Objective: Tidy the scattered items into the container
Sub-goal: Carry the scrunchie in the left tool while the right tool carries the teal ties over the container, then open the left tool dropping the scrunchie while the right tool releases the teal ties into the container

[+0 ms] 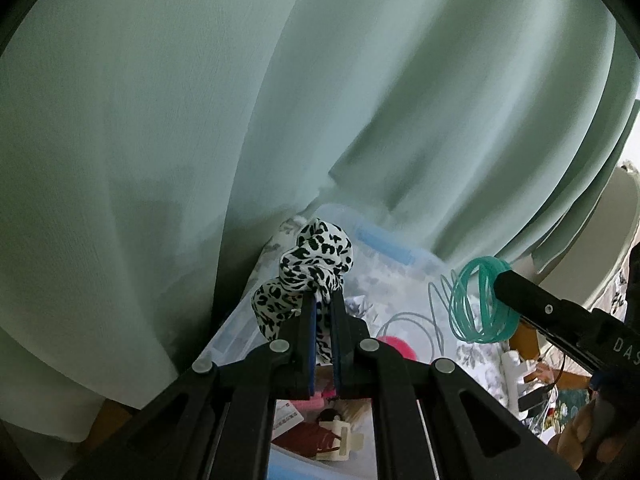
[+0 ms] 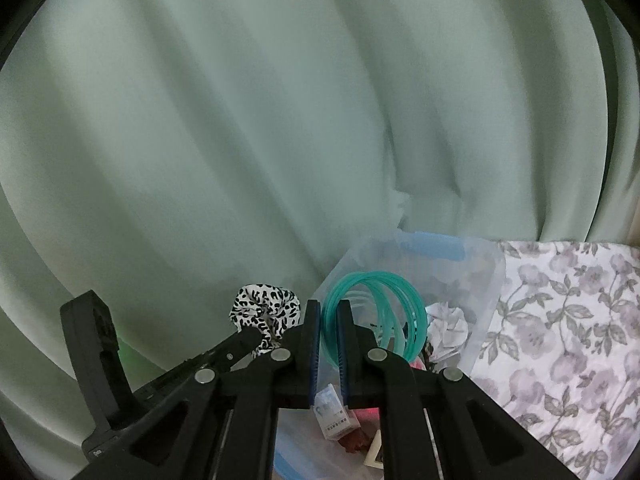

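Note:
My left gripper (image 1: 323, 300) is shut on a black-and-white leopard-print scrunchie (image 1: 308, 264) and holds it above the clear plastic container (image 1: 232, 332). My right gripper (image 2: 328, 312) is shut on a bundle of teal rings (image 2: 376, 312) and holds it above the same container (image 2: 486, 300). The right gripper with the teal rings (image 1: 476, 300) shows at the right in the left wrist view. The scrunchie (image 2: 266, 312) shows left of the right gripper in the right wrist view. The container holds a pink ball (image 1: 396, 346), a white clip (image 1: 340, 440), a small card (image 2: 334, 412) and other items.
A pale green curtain (image 1: 200, 120) hangs close behind the container. A floral cloth (image 2: 560, 340) covers the surface right of the container. The container has blue handles (image 2: 436, 246). Cluttered items (image 1: 532, 388) lie at the far right in the left wrist view.

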